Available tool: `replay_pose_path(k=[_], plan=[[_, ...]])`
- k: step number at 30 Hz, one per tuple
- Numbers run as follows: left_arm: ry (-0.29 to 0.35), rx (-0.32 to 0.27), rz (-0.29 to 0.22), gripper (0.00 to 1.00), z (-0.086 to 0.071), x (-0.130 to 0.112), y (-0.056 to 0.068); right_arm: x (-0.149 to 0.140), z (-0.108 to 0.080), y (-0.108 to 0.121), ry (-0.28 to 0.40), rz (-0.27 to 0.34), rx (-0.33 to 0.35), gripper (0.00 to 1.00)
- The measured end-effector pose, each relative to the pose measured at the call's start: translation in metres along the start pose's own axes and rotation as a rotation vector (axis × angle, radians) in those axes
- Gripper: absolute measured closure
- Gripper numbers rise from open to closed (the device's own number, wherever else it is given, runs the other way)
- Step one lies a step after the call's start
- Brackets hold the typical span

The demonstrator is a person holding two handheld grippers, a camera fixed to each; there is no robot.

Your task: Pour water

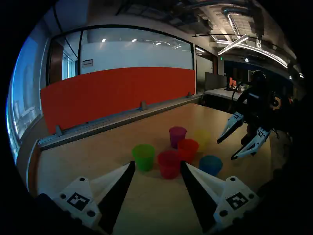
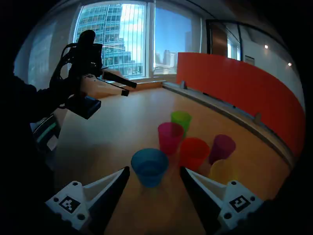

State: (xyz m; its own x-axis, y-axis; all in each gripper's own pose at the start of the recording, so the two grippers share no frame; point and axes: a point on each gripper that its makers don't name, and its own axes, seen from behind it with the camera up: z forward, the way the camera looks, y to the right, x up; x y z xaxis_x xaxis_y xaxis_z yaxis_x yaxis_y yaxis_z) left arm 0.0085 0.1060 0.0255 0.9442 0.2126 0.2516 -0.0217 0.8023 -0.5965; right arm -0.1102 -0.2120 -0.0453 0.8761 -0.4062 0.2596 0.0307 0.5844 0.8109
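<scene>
Left gripper (image 1: 157, 164): fingers spread wide, pinching nothing. In the left gripper view the pink-red cup (image 1: 169, 164) shows through the gap just past the fingertips, and neither finger touches it.

Right gripper (image 2: 154, 169): fingers likewise spread. In the right gripper view the blue cup (image 2: 150, 166) sits in the gap ahead of the tips. In the left gripper view this gripper (image 1: 225, 150) hangs above the table to the right of the cups, tips angled down and clear of every cup.

In the right gripper view the left gripper (image 2: 131, 89) is raised, well apart from the cups, held by a dark-sleeved arm.

Six plastic cups stand upright in a tight cluster on the wooden table (image 1: 117, 141). The green cup (image 1: 143, 156) is beside the pink-red one, the orange cup (image 1: 187, 149) is behind it, and the purple cup (image 1: 177, 136) and yellow cup (image 1: 202, 139) stand farthest back. The blue cup is nearest the right gripper. Whether any cup holds water cannot be told.

An orange partition (image 1: 117, 94) runs along the table's far edge. Windows (image 2: 117, 39) show towers outside.
</scene>
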Motion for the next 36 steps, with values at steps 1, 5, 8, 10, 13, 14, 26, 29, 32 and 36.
replay_pose_path(k=[1, 5, 8, 10, 13, 14, 26, 29, 32, 36], plan=[[-0.001, 0.001, 0.001, 0.16, 0.001, -0.001, 0.0, -0.001, 0.003, -0.001, -0.004, -0.001, 0.003, 0.01], [-0.004, 0.004, 0.005, 0.16, 0.003, -0.003, -0.001, -0.005, 0.013, -0.004, -0.017, -0.003, 0.015, 0.01], [-0.006, 0.006, 0.008, 0.16, 0.005, -0.003, -0.002, -0.008, 0.019, -0.006, -0.027, -0.006, 0.024, 0.01], [-0.007, 0.007, 0.01, 0.15, 0.006, -0.004, -0.003, -0.011, 0.023, -0.007, -0.035, -0.009, 0.029, 0.01], [-0.01, 0.009, 0.013, 0.15, 0.007, -0.005, -0.004, -0.013, 0.028, -0.009, -0.045, -0.014, 0.032, 0.01], [-0.011, 0.011, 0.014, 0.15, 0.007, -0.006, -0.005, -0.014, 0.03, -0.009, -0.048, -0.015, 0.033, 0.01], [-0.024, 0.025, 0.026, 0.16, 0.013, -0.014, -0.01, -0.02, 0.05, -0.009, -0.074, -0.022, 0.036, 0.01], [-0.027, 0.026, 0.028, 0.16, 0.014, -0.016, -0.011, -0.021, 0.054, -0.008, -0.076, -0.02, 0.039, 0.01], [-0.031, 0.028, 0.031, 0.16, 0.016, -0.018, -0.012, -0.022, 0.058, -0.007, -0.08, -0.022, 0.039, 0.01], [-0.036, 0.031, 0.038, 0.15, 0.018, -0.02, -0.013, -0.025, 0.062, -0.007, -0.089, -0.026, 0.042, 0.01]])
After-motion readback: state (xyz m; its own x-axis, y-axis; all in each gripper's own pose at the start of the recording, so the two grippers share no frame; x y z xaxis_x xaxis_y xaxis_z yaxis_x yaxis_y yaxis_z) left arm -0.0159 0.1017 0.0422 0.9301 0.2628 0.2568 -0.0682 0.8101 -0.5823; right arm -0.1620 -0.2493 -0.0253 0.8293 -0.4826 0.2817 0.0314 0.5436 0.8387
